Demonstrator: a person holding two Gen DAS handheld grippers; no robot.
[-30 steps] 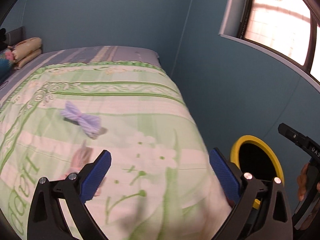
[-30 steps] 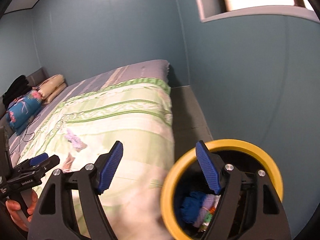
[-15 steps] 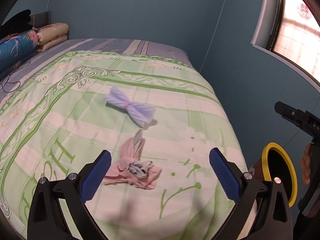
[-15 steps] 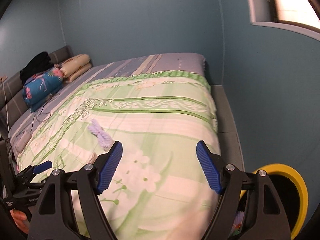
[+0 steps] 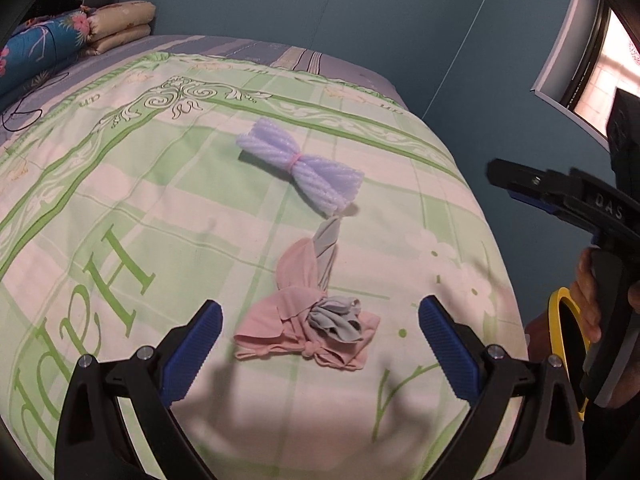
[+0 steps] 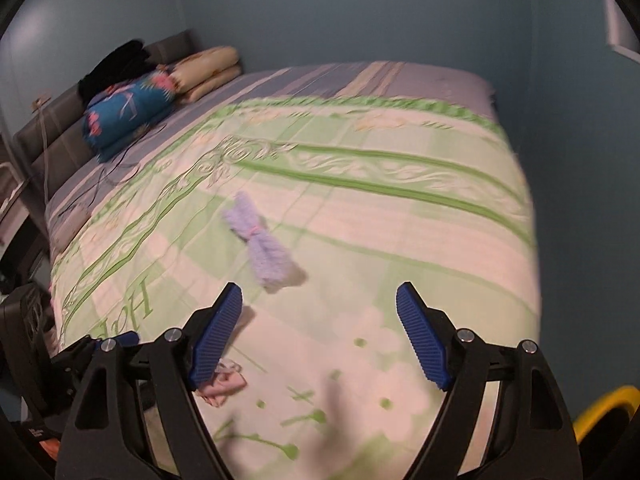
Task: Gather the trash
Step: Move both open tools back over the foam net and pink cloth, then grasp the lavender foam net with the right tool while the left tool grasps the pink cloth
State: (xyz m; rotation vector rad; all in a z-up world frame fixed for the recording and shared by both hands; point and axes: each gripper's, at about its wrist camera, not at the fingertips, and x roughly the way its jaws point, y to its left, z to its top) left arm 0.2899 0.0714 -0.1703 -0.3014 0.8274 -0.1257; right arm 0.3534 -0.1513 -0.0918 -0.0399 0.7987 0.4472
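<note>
While both grippers hang over the green-and-cream quilt (image 5: 168,216), two scraps of trash lie on it near the bed's right-hand side. The lavender bundle (image 5: 302,170), pinched at its waist by a pink tie like a bow, has its long axis running from upper left to lower right in the left wrist view; its fanned lower end almost meets the tip of the pink-and-grey rag (image 5: 310,314). That rag is knotted into a loose heap with one grey-and-pink tail pointing up the picture toward the bundle.

The left gripper (image 5: 320,350) stands wide open, holding nothing, its blue pads to either side of the rag and short of touching it. The right gripper (image 6: 318,336) has just been opening further and is also empty, with bare quilt between its pads; the bundle (image 6: 262,246) lies just beyond its left pad, blurred.

In the right wrist view the rag (image 6: 224,384) is mostly hidden behind the left finger, so only a pink corner shows. The yellow-rimmed bin (image 5: 564,340) is cut off in both views and partly covered by the hand (image 5: 588,292) on the right gripper's handle; its contents cannot be made out. Pillows (image 6: 160,92) sit at the far headboard, with what may be dark clothing piled behind them.
</note>
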